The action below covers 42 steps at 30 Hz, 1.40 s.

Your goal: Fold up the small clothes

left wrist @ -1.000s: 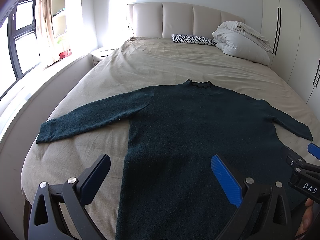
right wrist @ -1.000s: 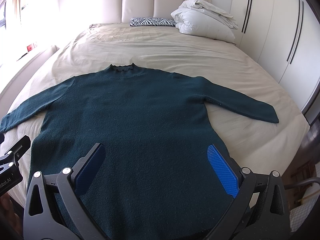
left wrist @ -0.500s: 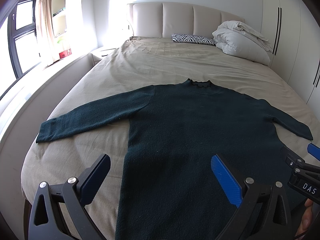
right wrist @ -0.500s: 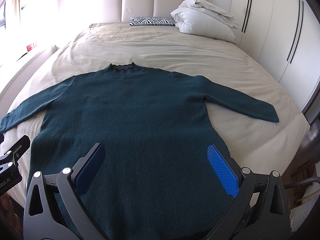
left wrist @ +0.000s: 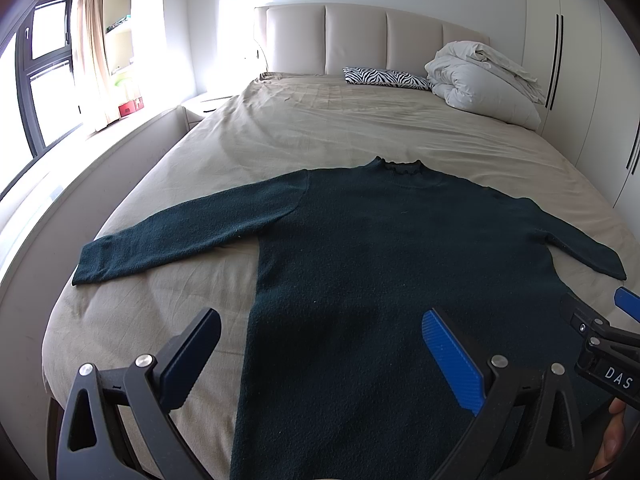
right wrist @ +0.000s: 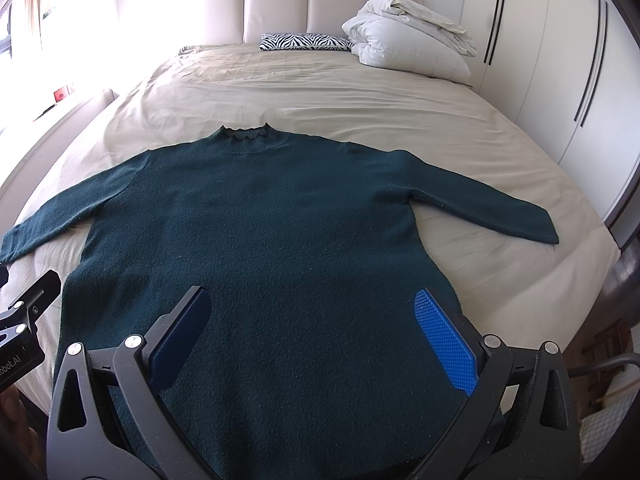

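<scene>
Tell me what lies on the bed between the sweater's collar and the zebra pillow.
Only bare beige sheet, lightly wrinkled, between the sweater collar and the zebra pillow; both wrist views show it.

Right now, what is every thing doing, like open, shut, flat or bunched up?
Sweater: spread flat, unfolded, both sleeves out.
Left claw: open, empty.
Right claw: open, empty.
Duvet: bunched up by the headboard.
Zebra pillow: lying flat.
Wardrobe doors: shut.
</scene>
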Each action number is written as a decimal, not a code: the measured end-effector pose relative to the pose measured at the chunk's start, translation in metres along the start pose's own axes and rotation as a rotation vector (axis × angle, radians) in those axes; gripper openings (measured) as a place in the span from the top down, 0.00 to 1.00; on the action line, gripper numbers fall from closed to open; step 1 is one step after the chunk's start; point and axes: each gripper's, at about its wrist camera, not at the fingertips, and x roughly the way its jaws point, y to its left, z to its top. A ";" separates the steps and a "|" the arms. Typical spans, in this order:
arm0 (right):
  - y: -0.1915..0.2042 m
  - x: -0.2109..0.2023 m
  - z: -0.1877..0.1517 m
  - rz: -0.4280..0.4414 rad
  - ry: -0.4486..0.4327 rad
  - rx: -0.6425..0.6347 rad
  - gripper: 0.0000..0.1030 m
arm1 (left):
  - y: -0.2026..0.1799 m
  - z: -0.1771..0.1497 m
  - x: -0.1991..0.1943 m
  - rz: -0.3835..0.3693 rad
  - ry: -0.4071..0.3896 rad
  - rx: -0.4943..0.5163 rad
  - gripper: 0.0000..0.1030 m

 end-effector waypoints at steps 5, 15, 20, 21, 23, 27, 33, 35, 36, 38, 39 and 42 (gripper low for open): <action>0.001 0.002 -0.001 0.001 0.001 -0.001 0.00 | 0.000 0.000 0.000 -0.001 0.000 0.000 0.00; 0.003 0.005 -0.009 0.002 0.006 0.001 0.00 | 0.000 0.000 0.000 0.003 0.001 -0.001 0.00; 0.003 0.009 -0.013 0.004 0.014 0.004 0.00 | 0.004 -0.001 0.007 0.010 0.004 0.002 0.00; 0.001 0.011 -0.011 0.005 0.017 0.005 0.00 | 0.004 -0.001 0.008 0.011 0.005 0.003 0.00; 0.000 0.013 -0.011 0.005 0.020 0.006 0.00 | 0.000 -0.006 0.005 0.010 0.009 0.008 0.00; -0.008 0.020 -0.010 0.018 0.035 0.028 0.00 | -0.004 -0.008 0.015 0.012 0.015 0.022 0.00; -0.062 0.039 -0.005 0.069 0.056 0.144 0.00 | -0.012 -0.011 0.028 -0.023 0.038 0.045 0.00; -0.105 0.050 -0.002 0.098 0.054 0.240 0.00 | -0.012 -0.009 0.035 -0.066 0.058 0.032 0.00; -0.129 0.055 -0.001 0.109 0.048 0.295 0.00 | -0.011 -0.006 0.040 -0.103 0.065 0.019 0.00; -0.187 0.068 -0.001 0.113 0.037 0.427 0.00 | -0.009 -0.001 0.050 -0.206 0.090 -0.028 0.00; -0.217 0.076 -0.002 0.109 0.034 0.501 0.00 | -0.009 0.000 0.056 -0.261 0.107 -0.045 0.00; -0.313 0.100 -0.013 0.113 0.017 0.738 0.00 | -0.016 0.003 0.072 -0.324 0.141 -0.061 0.00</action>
